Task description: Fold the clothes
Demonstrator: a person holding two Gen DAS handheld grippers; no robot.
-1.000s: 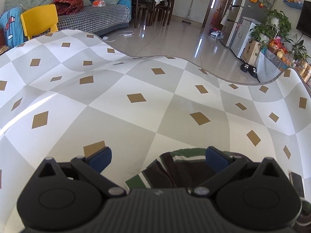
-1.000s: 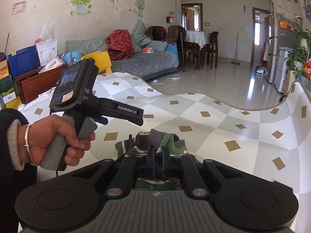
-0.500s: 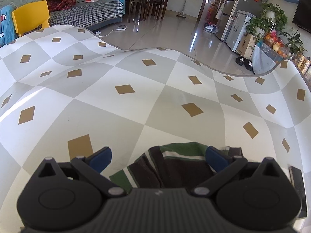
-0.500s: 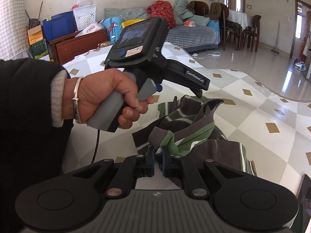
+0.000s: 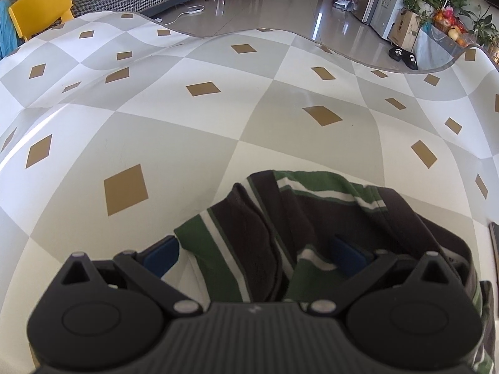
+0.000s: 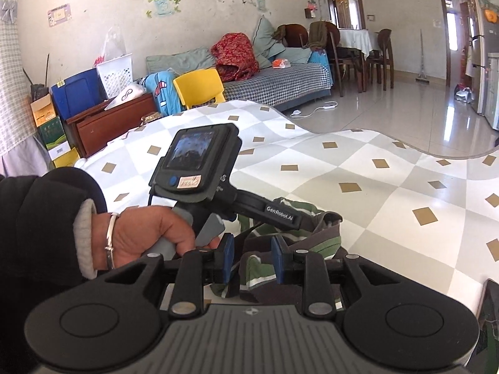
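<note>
Brown and green stripes with thin white lines: that is the garment (image 5: pixel 290 218), one piece, bunched in a heap on the table (image 5: pixel 193 143) close under both my cameras; I cannot make out its overall shape or whether it is a shirt or a jumper, since the folds hide most of it and the gripper bodies cut off its near edge. In the left wrist view the left gripper (image 5: pixel 255 254) has its jaws spread wide over the heap; one blue pad (image 5: pixel 162 254) stands clear at the cloth's left edge, the other is half buried in a fold, and I see no squeeze on the fabric. In the right wrist view the right gripper (image 6: pixel 252 257) has its jaws opening, with a striped fold lying between the two blue pads; the pads stand apart from the cloth as far as I can tell. That same view shows the left hand (image 6: pixel 146 237) round the left gripper's grey handle, a bangle on the wrist and a dark sleeve (image 6: pixel 40 218) cut off by the frame's left edge; the left gripper's pads are hidden there behind its own body. The table cover is a white and grey check with tan diamonds; a dark flat object (image 5: pixel 495 243) at the right edge is too cropped to identify. I count one garment, two grippers, one hand.
</note>
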